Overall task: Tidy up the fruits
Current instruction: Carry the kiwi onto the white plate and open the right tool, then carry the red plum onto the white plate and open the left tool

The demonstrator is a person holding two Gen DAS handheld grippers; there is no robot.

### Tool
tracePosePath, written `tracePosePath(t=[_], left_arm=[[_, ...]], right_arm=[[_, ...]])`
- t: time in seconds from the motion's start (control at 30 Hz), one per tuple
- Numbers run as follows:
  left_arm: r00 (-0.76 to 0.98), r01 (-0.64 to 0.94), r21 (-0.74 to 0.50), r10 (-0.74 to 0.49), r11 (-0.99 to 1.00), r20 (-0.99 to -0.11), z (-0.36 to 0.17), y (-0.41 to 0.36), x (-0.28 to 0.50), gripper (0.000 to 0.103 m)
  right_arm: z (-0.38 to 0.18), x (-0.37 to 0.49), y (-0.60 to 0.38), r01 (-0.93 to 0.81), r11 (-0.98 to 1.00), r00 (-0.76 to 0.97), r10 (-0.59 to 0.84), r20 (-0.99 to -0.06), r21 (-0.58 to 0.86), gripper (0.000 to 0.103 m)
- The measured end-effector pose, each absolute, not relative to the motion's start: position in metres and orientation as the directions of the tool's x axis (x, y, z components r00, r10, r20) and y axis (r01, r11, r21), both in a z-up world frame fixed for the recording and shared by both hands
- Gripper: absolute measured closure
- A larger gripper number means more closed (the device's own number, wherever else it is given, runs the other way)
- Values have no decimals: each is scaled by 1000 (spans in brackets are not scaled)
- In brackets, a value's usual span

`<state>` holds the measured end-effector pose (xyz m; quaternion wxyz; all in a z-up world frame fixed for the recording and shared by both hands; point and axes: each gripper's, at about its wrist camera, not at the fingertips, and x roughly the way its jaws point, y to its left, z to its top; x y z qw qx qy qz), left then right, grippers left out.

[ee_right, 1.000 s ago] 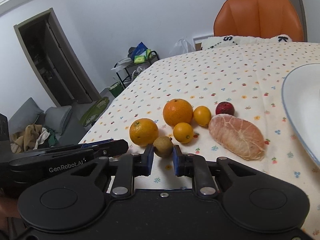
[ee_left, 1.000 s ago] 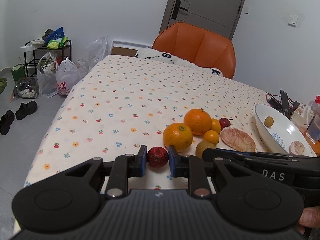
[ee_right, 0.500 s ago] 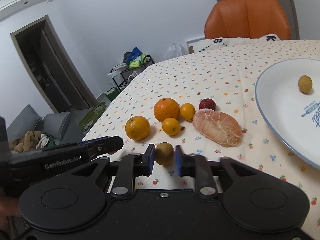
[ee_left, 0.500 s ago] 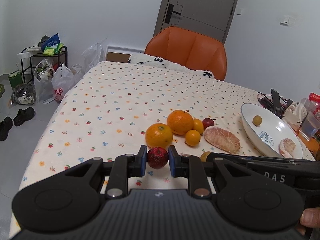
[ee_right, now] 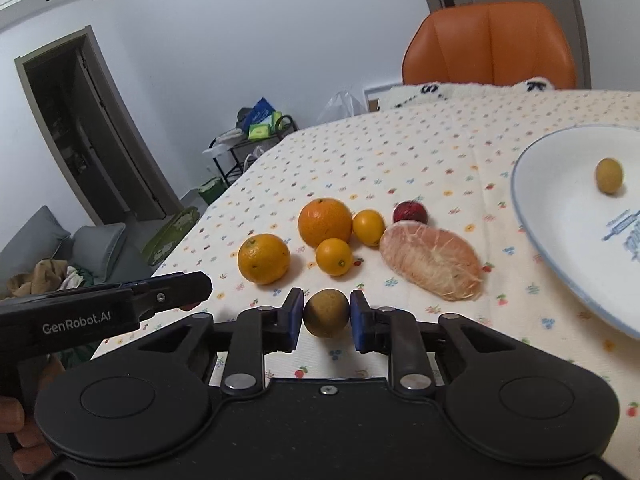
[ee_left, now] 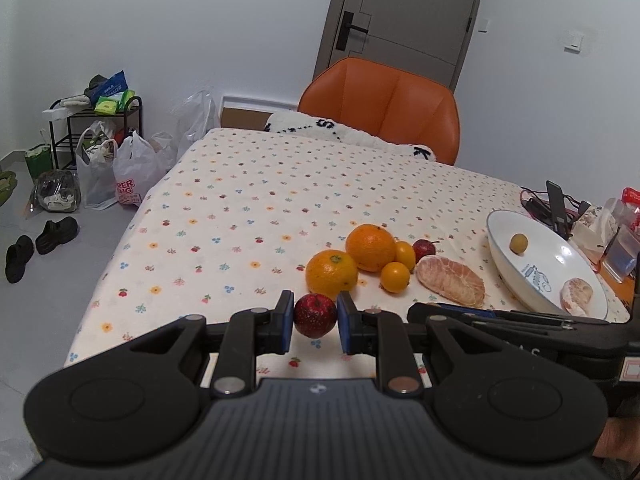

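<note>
Holding a small dark red fruit point(ee_left: 315, 315) tight between its blue pads, my left gripper point(ee_left: 315, 322) hangs over the near edge of the spotted tablecloth point(ee_left: 256, 208). My right gripper point(ee_right: 326, 318) squeezes a small brownish-green round fruit point(ee_right: 326, 312) the same way. Just past them I see an orange point(ee_left: 331, 274) on the cloth, then a bigger orange point(ee_left: 370, 247) behind it. Two little yellow-orange fruits point(ee_left: 395, 277) sit right beside the bigger one. A peeled pomelo piece point(ee_left: 449, 281) lies next to them, and another small red fruit point(ee_left: 425, 249) sits just behind it. Off to my right is a white plate point(ee_left: 560, 256) with a small yellow-green fruit point(ee_left: 518, 243) and a peeled piece point(ee_left: 576, 297) on it. Far back, an orange chair point(ee_left: 384, 110) stands at the table.
</note>
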<state>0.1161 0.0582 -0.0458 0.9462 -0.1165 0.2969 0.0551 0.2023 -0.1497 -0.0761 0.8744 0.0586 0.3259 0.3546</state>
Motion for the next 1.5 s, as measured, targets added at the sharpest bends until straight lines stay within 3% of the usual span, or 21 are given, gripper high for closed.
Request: tracePosePath(t=[0.47, 1.0, 1.13, 1.5], left_arm=[[832, -79, -164, -25, 983, -555, -33, 7, 132, 82], [834, -5, -144, -75, 990, -547, -29, -42, 147, 82], [831, 9, -140, -85, 990, -549, -29, -51, 152, 82], [828, 44, -121, -104, 992, -552, -30, -73, 163, 82]], right_arm=[[-48, 195, -224, -510, 777, 644, 630, -435, 370, 80], [-53, 195, -283, -416, 825, 713, 557, -426, 383, 80], [-56, 198, -292, -390, 831, 718, 544, -434, 396, 74], [-59, 192, -322, -354, 831, 739, 530, -416, 430, 73]])
